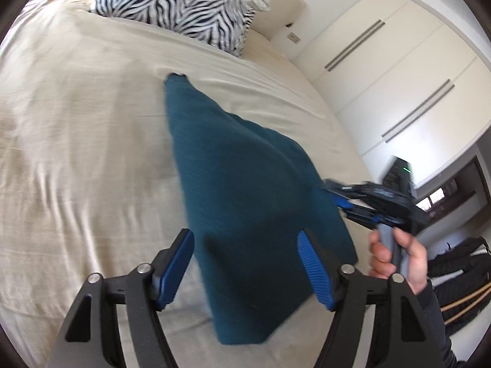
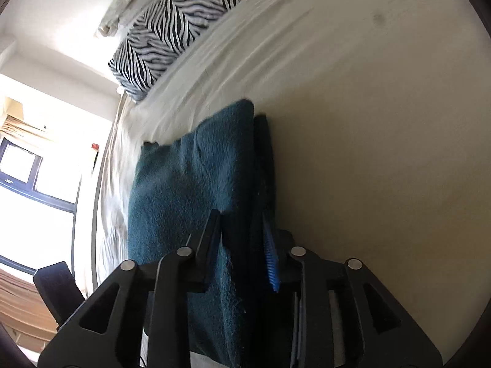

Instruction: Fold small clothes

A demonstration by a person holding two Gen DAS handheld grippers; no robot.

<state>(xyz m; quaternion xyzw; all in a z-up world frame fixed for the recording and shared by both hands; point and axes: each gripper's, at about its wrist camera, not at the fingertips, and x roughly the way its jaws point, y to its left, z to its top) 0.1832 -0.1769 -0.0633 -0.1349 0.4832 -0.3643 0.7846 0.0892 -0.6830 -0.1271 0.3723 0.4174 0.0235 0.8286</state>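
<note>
The bed point(image 1: 76, 128), covered in a slightly rumpled cream sheet, carries the teal cloth point(image 1: 239, 184), which lies folded along it near the right edge, with a zebra-print pillow point(image 1: 175, 3) far off at the head. Judged from this, the main risk is the fold springing open: the cloth's near end stands raised in a soft hump rather than flat, and if both claws let go together the upper layer could slide off the lower. The left claw point(image 1: 245, 273) hangs with its jaws wide apart, straddling the cloth's near edge, its blue pads point(image 1: 175, 270) not pressing the fabric, so it holds nothing. The right claw point(image 2: 242, 245), reaching in from the right, has its jaws partly parted with a thick bunch of cloth between them; whether the pads still pinch it cannot be told. A snag on the ribbed pad as it withdraws would drag the layers askew.
</note>
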